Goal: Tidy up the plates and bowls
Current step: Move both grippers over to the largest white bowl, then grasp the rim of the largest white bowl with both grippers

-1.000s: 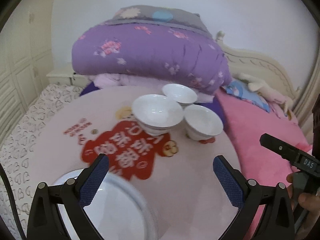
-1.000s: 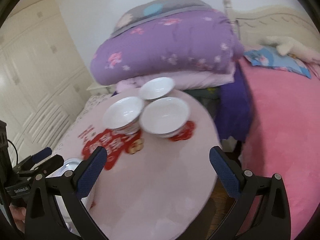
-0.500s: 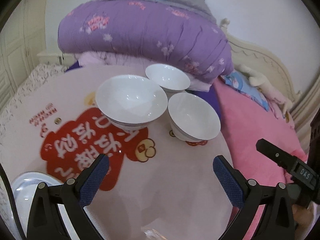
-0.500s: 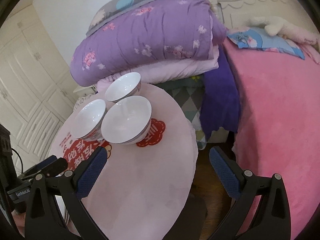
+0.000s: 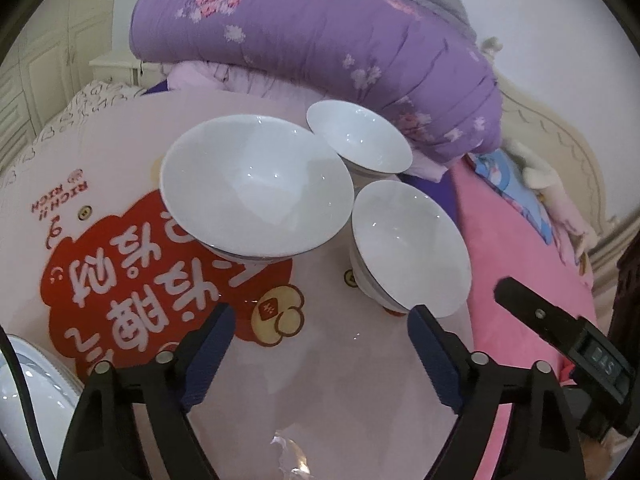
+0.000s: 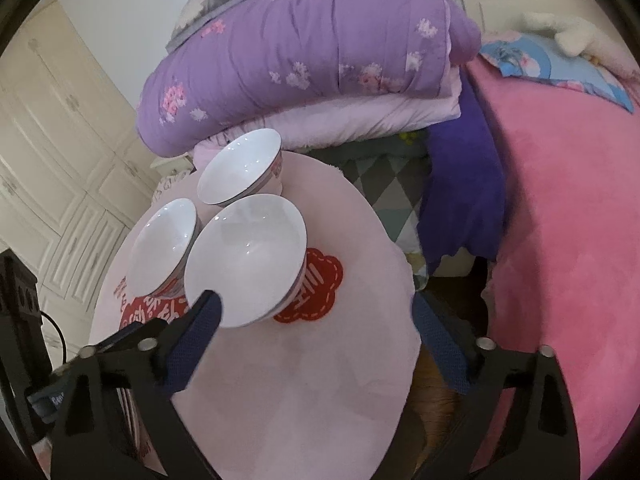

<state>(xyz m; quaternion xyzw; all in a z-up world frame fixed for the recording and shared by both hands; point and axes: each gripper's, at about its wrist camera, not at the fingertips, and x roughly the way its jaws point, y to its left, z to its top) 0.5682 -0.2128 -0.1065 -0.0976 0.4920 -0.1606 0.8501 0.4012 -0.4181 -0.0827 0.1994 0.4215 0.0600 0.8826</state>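
Left wrist view: the left tongs (image 5: 318, 322) are spread and empty, and they have moved in toward the bowls since a second ago. The big bowl (image 5: 256, 184) now fills the middle of the view. The right bowl (image 5: 410, 246) sits just beside it on its right. The far bowl (image 5: 358, 136) stands behind the big bowl. The plate (image 5: 28, 396), which was under the tongs before, has slid to the view's lower left, well apart from the big bowl. All rest on the worktop (image 5: 320, 400).

Right wrist view: the right tongs (image 6: 314, 306) are spread and empty too, and closer than before. Their left pad overlaps the right bowl's (image 6: 246, 260) near rim; whether it touches cannot be told. A grasp of a bowl for stacking looks likely; nothing is stacked yet.
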